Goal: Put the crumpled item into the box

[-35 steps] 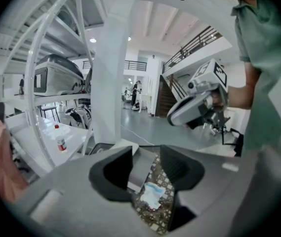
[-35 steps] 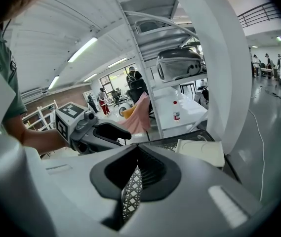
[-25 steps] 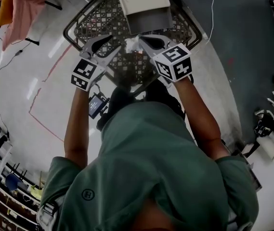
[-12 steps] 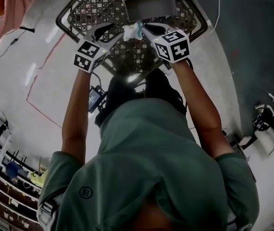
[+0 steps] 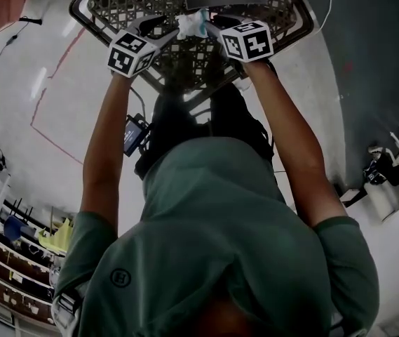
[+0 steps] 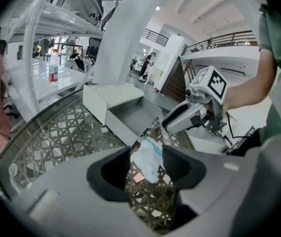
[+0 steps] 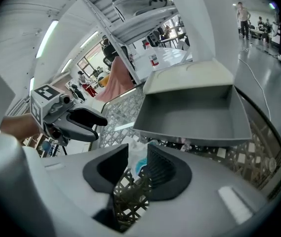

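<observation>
Left tool has the crumpled wad, white with blue, across its gap. Its jaws have just been opening, yet both pads look to bear on the crumpled wad, so I judge it loosely gripped. Right tool has just been opening too and stands released, with the crumpled wad at its tips, not pinched. Both tools meet tip to tip low over the lattice worktop. An open grey box sits just beyond the crumpled wad, toward the worktop's far edge. Its long side runs across, and its near wall stands between wad and cavity. Left tool looks better placed: forward, over that wall.
</observation>
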